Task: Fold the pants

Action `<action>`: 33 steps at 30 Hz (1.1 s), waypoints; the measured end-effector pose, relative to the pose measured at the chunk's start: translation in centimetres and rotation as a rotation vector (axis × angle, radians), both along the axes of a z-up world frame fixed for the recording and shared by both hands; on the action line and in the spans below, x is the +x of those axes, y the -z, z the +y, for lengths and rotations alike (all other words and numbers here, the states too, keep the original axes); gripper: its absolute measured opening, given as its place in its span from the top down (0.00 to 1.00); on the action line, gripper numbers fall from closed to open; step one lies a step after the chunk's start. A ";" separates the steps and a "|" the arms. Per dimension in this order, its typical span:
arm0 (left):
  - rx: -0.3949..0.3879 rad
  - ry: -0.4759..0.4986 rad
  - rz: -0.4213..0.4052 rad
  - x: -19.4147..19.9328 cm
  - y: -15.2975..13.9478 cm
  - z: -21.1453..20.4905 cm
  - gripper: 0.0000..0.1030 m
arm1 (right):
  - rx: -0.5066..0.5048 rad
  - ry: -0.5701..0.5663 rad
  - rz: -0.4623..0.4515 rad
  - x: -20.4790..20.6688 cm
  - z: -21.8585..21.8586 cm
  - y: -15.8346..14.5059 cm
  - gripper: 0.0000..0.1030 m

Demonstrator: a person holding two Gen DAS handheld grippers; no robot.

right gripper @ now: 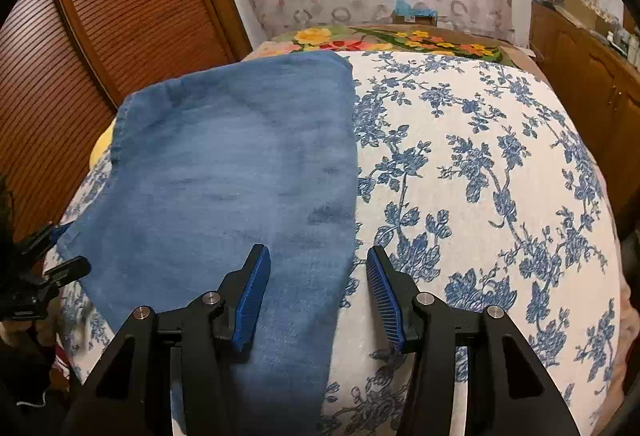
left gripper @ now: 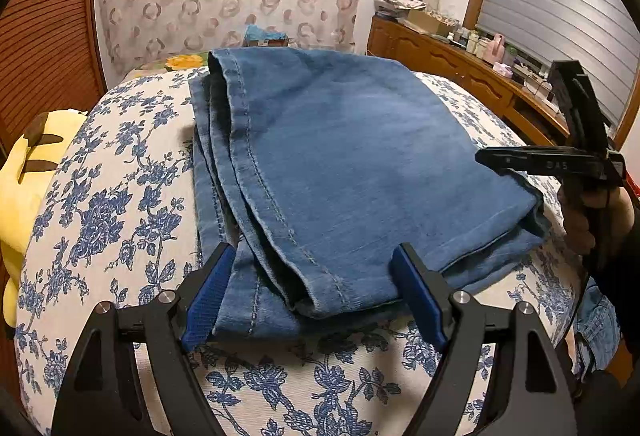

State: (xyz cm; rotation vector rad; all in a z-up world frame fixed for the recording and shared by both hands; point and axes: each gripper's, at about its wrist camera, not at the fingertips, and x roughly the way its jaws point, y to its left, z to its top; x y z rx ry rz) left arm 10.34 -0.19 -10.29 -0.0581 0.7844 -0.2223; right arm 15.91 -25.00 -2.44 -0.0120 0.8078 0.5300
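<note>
Flatly folded denim pants on nubby floral bedspread.

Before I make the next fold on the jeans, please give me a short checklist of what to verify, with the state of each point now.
1. Left gripper open and holding nothing: ok.
2. Right gripper open and holding nothing: ok.
3. Jeans lie folded in layers on the bed cover: ok.
4. Top layer smooth: ok, only faint creases.
5. Layer edges lined up: not ok; on the left side lower layers stick out past the top seam.
6. Near hem lies between the left fingers, ready to grasp: ok.
</note>
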 end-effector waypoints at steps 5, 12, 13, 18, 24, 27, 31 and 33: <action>-0.005 -0.002 0.001 0.0 0.1 0.0 0.21 | 0.010 -0.022 -0.004 -0.9 0.2 0.2 0.49; -0.012 -0.003 0.002 0.1 0.3 0.2 0.21 | 0.008 -0.033 -0.006 -1.7 0.9 0.4 0.57; -0.013 -0.003 0.001 0.1 0.3 0.2 0.21 | 0.016 -0.039 -0.002 -1.7 0.8 0.4 0.60; -0.012 -0.001 0.002 0.1 0.3 0.3 0.21 | 0.040 -0.038 0.005 -1.8 0.9 0.0 0.89; -0.014 -0.009 0.009 -0.3 -0.1 0.6 0.21 | 0.092 -0.059 -0.118 -3.9 1.0 -3.7 0.94; -0.018 -0.024 -0.002 -0.7 -0.6 1.3 0.21 | 0.091 -0.102 -0.163 -5.1 2.3 -5.9 0.95; -0.025 -0.056 -0.028 -1.6 -1.6 2.7 0.21 | 0.083 -0.181 -0.211 -6.7 5.1 -8.2 0.95; -0.028 -0.075 -0.043 -2.2 -2.2 3.7 0.21 | 0.076 -0.230 -0.233 -7.5 6.9 -9.0 0.95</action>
